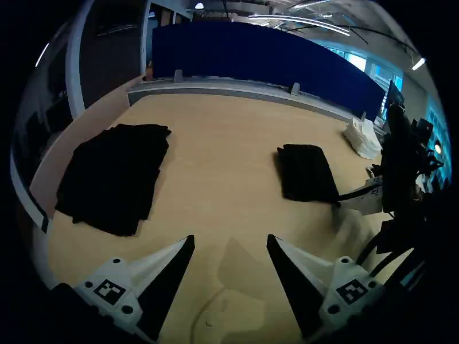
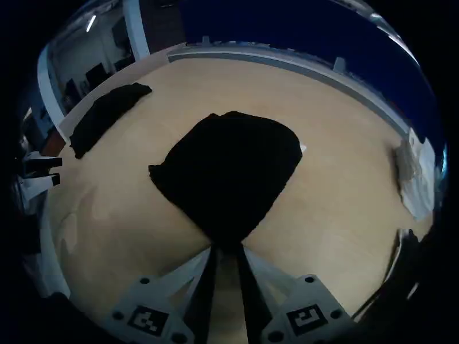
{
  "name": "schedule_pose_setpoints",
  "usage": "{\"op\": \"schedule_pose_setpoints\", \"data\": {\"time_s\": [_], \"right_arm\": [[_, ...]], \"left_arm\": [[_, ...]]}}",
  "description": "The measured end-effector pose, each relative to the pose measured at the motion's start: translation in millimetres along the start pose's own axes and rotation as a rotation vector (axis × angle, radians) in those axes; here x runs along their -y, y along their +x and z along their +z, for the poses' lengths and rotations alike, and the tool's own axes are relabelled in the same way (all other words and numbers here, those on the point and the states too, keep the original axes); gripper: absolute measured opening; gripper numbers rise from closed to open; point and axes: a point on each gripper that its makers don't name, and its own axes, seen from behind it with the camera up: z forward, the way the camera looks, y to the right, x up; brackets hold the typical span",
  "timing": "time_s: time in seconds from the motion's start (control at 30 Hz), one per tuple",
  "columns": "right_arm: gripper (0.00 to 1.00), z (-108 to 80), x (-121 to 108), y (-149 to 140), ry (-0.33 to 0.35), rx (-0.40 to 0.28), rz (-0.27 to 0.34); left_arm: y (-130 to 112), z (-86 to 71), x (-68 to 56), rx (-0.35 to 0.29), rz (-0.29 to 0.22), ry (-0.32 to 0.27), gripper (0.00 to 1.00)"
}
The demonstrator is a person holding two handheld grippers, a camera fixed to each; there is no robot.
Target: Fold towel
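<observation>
Since the right hand-held gripper (image 2: 227, 247) pinches just one corner of the towel (image 2: 229, 172) and the left hand-held gripper (image 1: 230, 236) gapes empty, the fold may drag crooked.

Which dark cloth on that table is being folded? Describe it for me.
On the wooden table before the blue partition, the black towel lies alone mid-table, folded small. The right gripper pinches its near corner, unlike the bigger dark pile at the table's left edge.
</observation>
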Motion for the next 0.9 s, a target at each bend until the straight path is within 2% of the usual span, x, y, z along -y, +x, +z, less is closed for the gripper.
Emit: {"op": "schedule_pose_setpoints", "data": {"time_s": [0.03, 0.1, 0.5, 0.7, 0.9], "right_arm": [[0.10, 0.2, -1, 0, -0.004, -0.001, 0.002], [0.06, 0.5, -3, 0, -0.010, -0.003, 0.006], [0.03, -4.8, -2, 8, 0.010, -0.025, 0.010], [0.03, -19.8, -5, 35, 0.001, -0.090, -0.005], [0.02, -45.5, -7, 82, -0.004, -0.197, -0.033]], "left_arm": [[0, -0.2, 0.0, 0.000, 0.000, 0.000, 0.93], [0, -0.7, 0.0, 0.000, -0.001, 0.000, 0.93], [1, 0.9, -0.1, 0.000, 0.001, 0.000, 0.93], [5, 0.7, 0.1, -0.005, 0.001, -0.001, 0.93], [9, -1.4, -0.7, -0.012, 0.002, -0.002, 0.93]]}}
